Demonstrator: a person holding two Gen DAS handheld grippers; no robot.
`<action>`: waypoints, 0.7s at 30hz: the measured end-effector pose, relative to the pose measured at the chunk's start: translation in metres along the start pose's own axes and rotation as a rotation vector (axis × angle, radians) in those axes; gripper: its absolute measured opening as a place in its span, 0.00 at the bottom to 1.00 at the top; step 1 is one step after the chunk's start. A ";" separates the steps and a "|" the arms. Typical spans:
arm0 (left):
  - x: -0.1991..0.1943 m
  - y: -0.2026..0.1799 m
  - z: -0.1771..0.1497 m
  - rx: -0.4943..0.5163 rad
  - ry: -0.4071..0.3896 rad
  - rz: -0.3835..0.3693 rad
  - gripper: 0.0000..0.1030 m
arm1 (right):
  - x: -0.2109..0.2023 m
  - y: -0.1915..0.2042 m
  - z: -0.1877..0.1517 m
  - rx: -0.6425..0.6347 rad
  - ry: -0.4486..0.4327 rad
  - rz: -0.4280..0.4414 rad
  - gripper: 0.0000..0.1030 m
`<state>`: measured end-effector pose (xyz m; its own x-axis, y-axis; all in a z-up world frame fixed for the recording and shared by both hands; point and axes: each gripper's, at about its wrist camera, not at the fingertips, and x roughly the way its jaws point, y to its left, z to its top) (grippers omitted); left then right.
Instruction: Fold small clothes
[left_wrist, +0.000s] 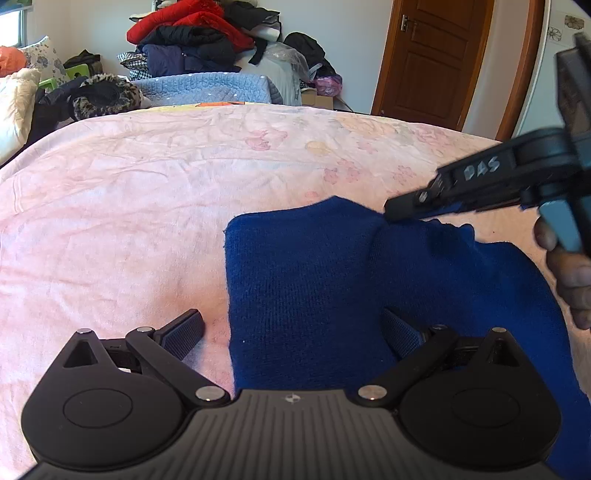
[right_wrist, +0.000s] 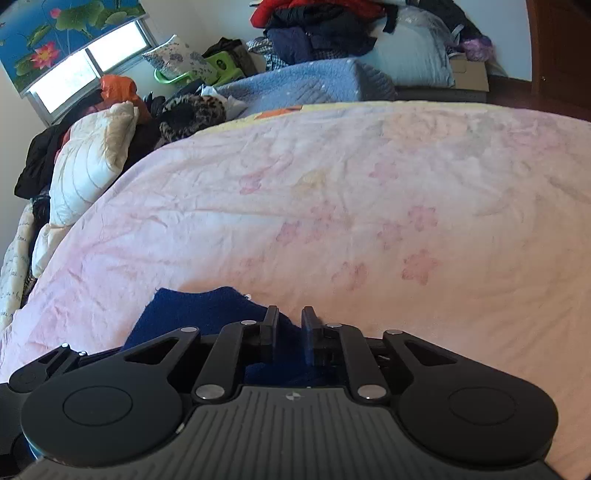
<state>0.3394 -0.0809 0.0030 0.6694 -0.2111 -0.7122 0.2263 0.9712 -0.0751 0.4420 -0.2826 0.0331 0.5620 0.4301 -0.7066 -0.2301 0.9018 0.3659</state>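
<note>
Your left gripper (left_wrist: 291, 332) sits nearest, its fingers spread as wide as they go — one finger (left_wrist: 184, 332) over the bare pink bedsheet (left_wrist: 129, 221), the other resting on the blue knitted garment (left_wrist: 314, 280), and neither pad pressing on it. The garment lies flat on the bed, folded over itself, its left edge running straight away from you between the two fingers. Further along that cloth, your right gripper (right_wrist: 290, 325) has its fingers drawn close together with only a narrow gap; blue fabric lies between them at the garment's far edge, though you cannot tell whether the pads truly pinch it. From the left wrist view that gripper's tip meets the raised far edge of the garment. Beyond the bed — a heap of red and dark clothes (left_wrist: 192, 33), and a brown wooden door (left_wrist: 436, 59).
</note>
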 end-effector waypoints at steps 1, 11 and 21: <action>0.000 0.000 0.000 0.001 -0.001 0.001 1.00 | -0.008 0.003 0.001 -0.009 -0.034 -0.007 0.24; 0.000 0.001 0.000 0.002 -0.007 0.000 1.00 | 0.004 0.049 -0.002 -0.140 0.045 0.079 0.36; -0.006 0.003 -0.006 0.012 -0.049 0.002 1.00 | 0.012 0.013 -0.011 0.067 0.031 0.096 0.31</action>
<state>0.3319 -0.0758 0.0028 0.7036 -0.2143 -0.6775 0.2332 0.9703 -0.0647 0.4372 -0.2655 0.0226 0.5148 0.5163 -0.6844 -0.2277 0.8520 0.4715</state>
